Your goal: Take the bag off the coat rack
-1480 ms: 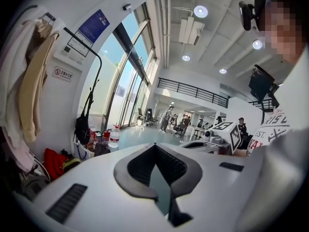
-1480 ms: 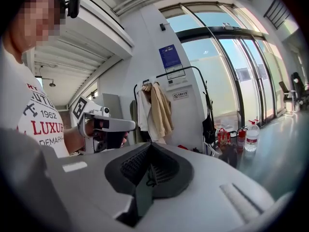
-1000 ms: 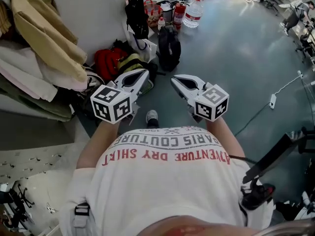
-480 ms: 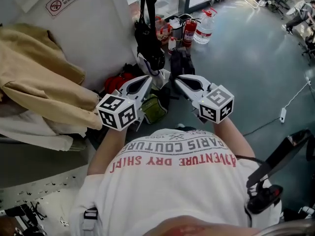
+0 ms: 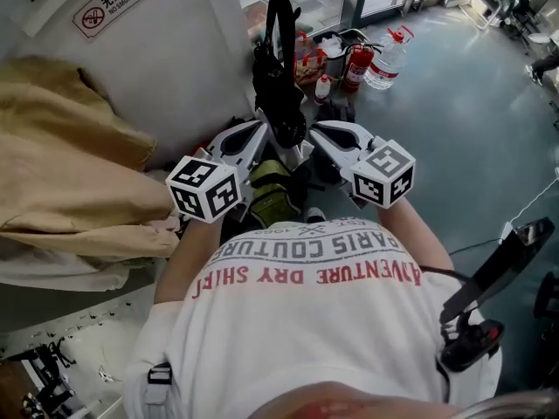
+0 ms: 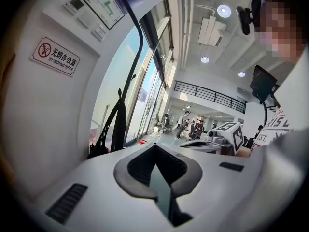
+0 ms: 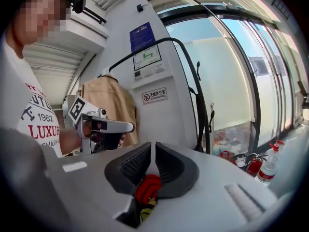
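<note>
**A:** Where do we find the bag?

**B:** The black bag (image 5: 279, 103) hangs by its straps from the coat rack (image 6: 138, 42). It is close against the white wall (image 5: 175, 68) that carries the no-smoking sign (image 5: 115, 1). From our head view it sits between the two gripper tips and just beyond them.

**A:** And how do our tools stand?

**B:** We hold the left gripper (image 5: 255, 131) with its jaws together and nothing in them. The right gripper (image 5: 320, 133) is closed and empty as well. The red we see below its pads lies beyond them, down among the things on the floor (image 5: 454, 129). Both tips are near the bag, but the gripper views show it apart from the jaws.

**A:** What crowds us here?

**B:** A beige coat (image 5: 70, 173) hangs to the left of the rack, just beside our left gripper. The floor at the rack's foot is cluttered. A green bag (image 5: 272, 195) lies right under our grippers. Behind the rack stand a fire extinguisher (image 5: 357, 62) and a large water bottle (image 5: 390, 55). We cannot tell what the smaller items among them are.
</note>
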The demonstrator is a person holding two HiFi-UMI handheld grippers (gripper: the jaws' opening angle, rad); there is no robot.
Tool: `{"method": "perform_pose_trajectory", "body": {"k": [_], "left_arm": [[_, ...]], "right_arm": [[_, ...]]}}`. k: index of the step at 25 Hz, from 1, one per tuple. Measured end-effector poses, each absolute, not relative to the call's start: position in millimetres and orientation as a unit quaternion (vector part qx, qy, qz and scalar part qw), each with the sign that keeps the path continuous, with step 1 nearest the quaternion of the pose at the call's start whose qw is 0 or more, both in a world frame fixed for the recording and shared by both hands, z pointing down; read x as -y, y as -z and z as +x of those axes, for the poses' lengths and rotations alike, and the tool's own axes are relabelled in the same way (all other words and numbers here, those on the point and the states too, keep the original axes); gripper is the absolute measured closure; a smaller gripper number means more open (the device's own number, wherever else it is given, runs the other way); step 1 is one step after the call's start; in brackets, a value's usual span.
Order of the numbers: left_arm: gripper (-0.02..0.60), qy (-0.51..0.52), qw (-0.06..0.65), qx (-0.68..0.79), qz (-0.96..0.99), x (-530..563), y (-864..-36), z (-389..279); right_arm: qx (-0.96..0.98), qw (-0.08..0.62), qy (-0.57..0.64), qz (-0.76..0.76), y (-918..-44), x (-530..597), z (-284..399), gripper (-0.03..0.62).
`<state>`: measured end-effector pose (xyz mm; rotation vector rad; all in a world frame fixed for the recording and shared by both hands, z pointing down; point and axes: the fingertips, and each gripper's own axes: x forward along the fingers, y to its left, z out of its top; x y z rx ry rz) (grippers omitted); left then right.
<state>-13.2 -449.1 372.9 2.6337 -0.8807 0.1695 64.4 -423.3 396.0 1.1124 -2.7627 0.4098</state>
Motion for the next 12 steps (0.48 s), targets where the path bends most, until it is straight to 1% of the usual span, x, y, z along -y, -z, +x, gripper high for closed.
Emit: {"method": "perform_pose_trajectory", "body": {"k": [4,9,12], "left_arm": [[0.580,-0.068,0.182,0.320,0.927,503,-380,5],[0.580,-0.087,0.172,0.335,0.922,534,-388,12],[0.580,-0.083,0.179,0.341,0.919,547,-387,12]], "right_arm": [[0.920,0.072,-0.146,0.356,-403,479,73,0.589],[0.921,0.075,-0.153,0.351,-408,516,83,0.589],[0.919,0.073,-0.152,0.356,-405,537,90,0.589]]}}
